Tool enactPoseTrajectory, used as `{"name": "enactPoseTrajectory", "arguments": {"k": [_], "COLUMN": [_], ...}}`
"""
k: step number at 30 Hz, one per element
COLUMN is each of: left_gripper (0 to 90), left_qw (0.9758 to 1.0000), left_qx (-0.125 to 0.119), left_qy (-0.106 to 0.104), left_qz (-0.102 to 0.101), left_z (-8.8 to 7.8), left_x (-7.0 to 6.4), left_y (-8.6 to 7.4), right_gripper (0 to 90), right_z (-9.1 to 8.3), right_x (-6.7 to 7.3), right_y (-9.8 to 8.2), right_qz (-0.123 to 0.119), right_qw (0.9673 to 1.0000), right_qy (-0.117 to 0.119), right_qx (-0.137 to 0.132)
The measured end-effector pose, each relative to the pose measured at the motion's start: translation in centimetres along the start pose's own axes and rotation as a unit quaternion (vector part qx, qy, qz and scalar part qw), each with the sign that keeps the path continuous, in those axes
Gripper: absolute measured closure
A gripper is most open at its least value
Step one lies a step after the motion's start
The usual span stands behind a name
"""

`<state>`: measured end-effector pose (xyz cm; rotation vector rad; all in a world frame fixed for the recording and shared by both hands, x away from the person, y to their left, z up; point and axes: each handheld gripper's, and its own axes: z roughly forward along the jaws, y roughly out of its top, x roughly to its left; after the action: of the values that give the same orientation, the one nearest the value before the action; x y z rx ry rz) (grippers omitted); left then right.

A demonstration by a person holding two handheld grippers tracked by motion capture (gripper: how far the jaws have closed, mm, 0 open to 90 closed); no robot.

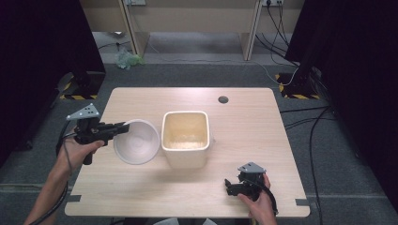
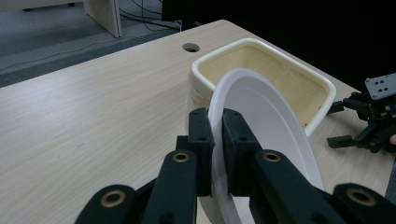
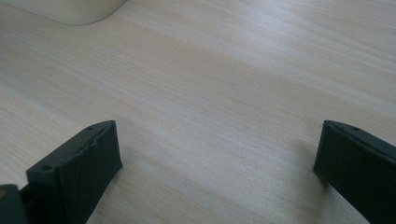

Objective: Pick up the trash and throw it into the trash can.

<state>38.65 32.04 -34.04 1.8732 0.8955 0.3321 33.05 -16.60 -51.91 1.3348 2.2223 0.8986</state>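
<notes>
White bowl (image 1: pixel 136 141), pinched at its nine o'clock rim by the left tongs (image 1: pixel 123 127), tilts toward the cream tub (image 1: pixel 185 138), likely for tipping; right tongs (image 1: pixel 228 185) rest open on the bench (image 1: pixel 248 122).

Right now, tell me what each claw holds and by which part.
The left claw is clamped on the rim of the white bowl, which tilts beside the cream bin. The right claw is open and holds nothing.

Cream tub (image 1: pixel 185 139) blocks mid-table — bare wood (right side) beyond.
</notes>
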Motion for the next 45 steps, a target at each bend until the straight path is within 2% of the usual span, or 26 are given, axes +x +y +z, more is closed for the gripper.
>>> {"name": "enactPoseTrajectory", "arguments": {"k": [11, 22, 36, 45], "left_gripper": [82.7, 82.7, 82.7, 82.7], "left_qw": [0.9998, 0.9994, 0.9983, 0.998], "left_qx": [-0.006, 0.0, 0.009, 0.015], "left_qy": [-0.004, -0.013, -0.029, -0.036], "left_qz": [0.019, 0.033, 0.049, 0.05], "left_z": [0.6, 2.2, 5.9, 8.4], "left_x": [-0.8, -1.9, -3.5, -4.3], "left_y": [2.7, 4.2, 6.5, 7.4], "right_gripper": [0.6, 0.7, 0.6, 0.6], "right_z": [0.0, 0.0, 0.0, 0.0], "right_x": [0.0, 0.0, 0.0, 0.0], "right_y": [0.0, 0.0, 0.0, 0.0], "right_qz": [0.0, 0.0, 0.0, 0.0], "right_qw": [1.0, 1.0, 1.0, 1.0], "right_qy": [0.0, 0.0, 0.0, 0.0], "right_qx": [-0.001, -0.001, -0.001, -0.001]}}
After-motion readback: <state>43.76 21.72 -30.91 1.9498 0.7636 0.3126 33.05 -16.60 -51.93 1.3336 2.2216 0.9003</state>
